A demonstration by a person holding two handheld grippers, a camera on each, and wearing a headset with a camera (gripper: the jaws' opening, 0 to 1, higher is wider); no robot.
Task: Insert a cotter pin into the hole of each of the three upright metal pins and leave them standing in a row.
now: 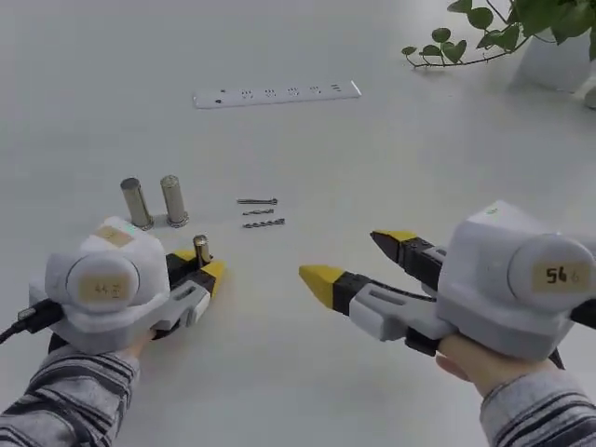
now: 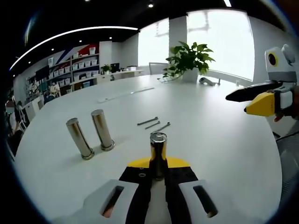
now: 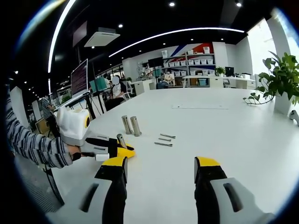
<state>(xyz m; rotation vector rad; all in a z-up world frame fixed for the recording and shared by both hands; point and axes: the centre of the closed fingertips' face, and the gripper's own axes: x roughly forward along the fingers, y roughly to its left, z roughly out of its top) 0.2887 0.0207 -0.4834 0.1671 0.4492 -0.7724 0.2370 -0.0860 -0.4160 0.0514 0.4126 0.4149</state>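
The white table [image 1: 372, 140] spreads ahead of both pairs of jaws. The right gripper [image 1: 357, 258] has its yellow-tipped jaws spread wide, with nothing between them. The left gripper [image 1: 207, 265] has its jaws clenched on one upright metal pin [image 2: 158, 149]. Two free metal pins [image 2: 102, 129] stand ahead and left of the left jaws, and three cotter pins [image 1: 261, 212] lie flat straight ahead of them, beyond the held pin

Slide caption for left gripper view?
Left gripper clamps one upright silver metal pin; two more stand near three thin cotter pins.
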